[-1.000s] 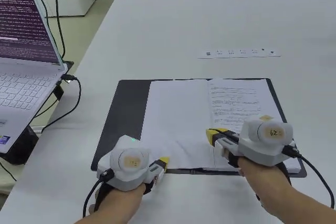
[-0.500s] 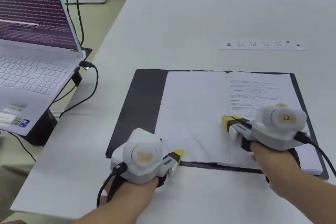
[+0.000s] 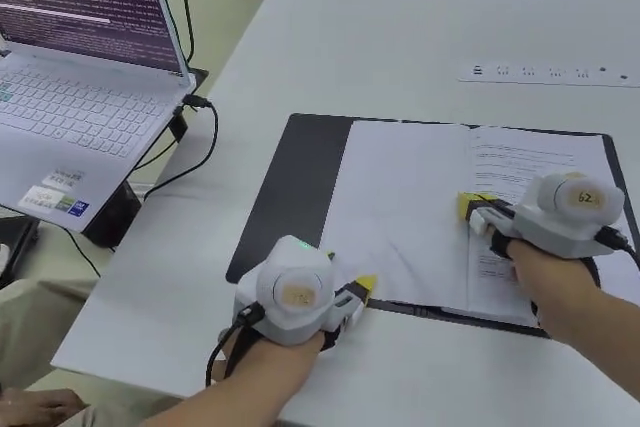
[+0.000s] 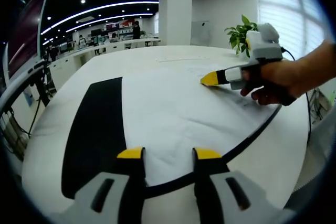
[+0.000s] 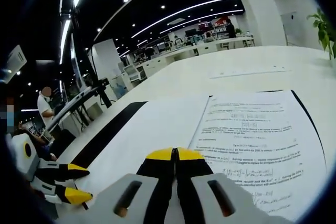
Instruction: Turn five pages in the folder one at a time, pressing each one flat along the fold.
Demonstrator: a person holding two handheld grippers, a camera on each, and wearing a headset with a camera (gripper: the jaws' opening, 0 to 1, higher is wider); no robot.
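Across the bench (image 3: 400, 27) the open folder (image 3: 295, 187) has stayed put while the right tongs (image 3: 468, 209), clenched empty, crept toward 12 along its 12-to-6 fold (image 3: 468, 152). Printed page (image 3: 540, 162) lies at 3, nearest them; left tongs (image 3: 365, 284) rest released at the 6 edge.

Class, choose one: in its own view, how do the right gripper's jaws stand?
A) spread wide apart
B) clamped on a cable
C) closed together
C: the right gripper shows its two yellow tips touching with no gap between them, low over the open folder near its fold.
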